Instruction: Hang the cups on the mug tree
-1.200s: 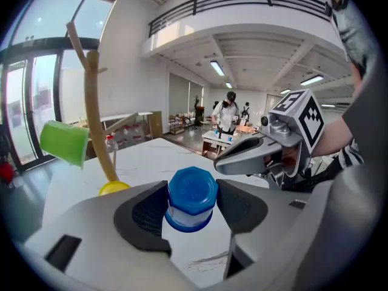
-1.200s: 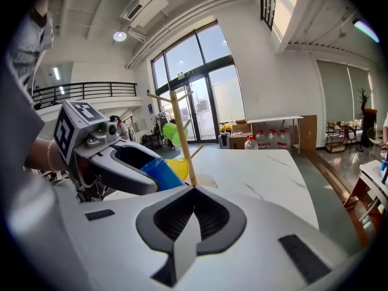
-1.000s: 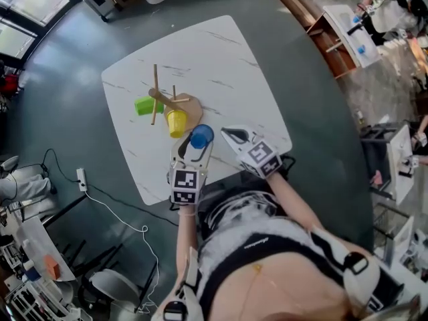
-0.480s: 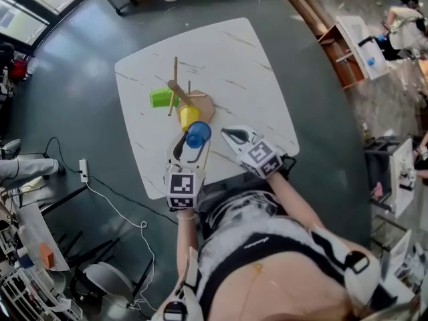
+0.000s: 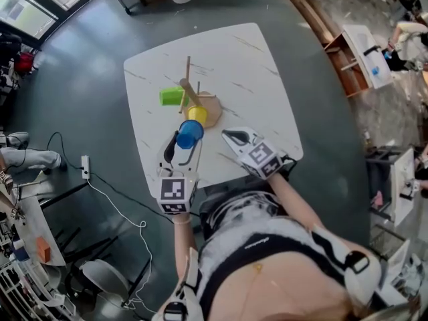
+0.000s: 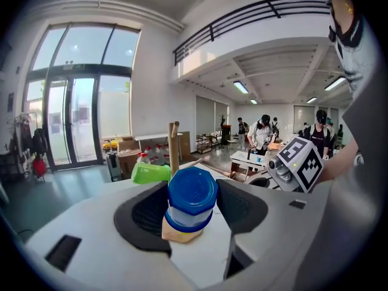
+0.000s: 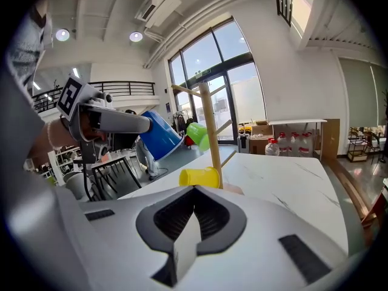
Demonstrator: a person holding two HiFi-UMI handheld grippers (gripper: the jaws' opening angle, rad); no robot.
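The left tongs (image 5: 185, 140) clamp a blue cup (image 6: 192, 193) near the mug tree (image 5: 190, 87), where a yellow cup (image 5: 196, 115) and a green cup (image 5: 171, 97) hang. The right tongs (image 5: 231, 136) are pressed together, empty.

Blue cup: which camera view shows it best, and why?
The left gripper view: the blue cup sits large at centre, gripped between the fingers. The head view shows it small from above; the right gripper view shows it tilted, side-on.

A white, marble-veined table (image 5: 247, 72) sits in the upper middle of the head view on a dark grey floor (image 5: 80, 119). The wooden mug tree (image 5: 212, 107) stands near its centre.
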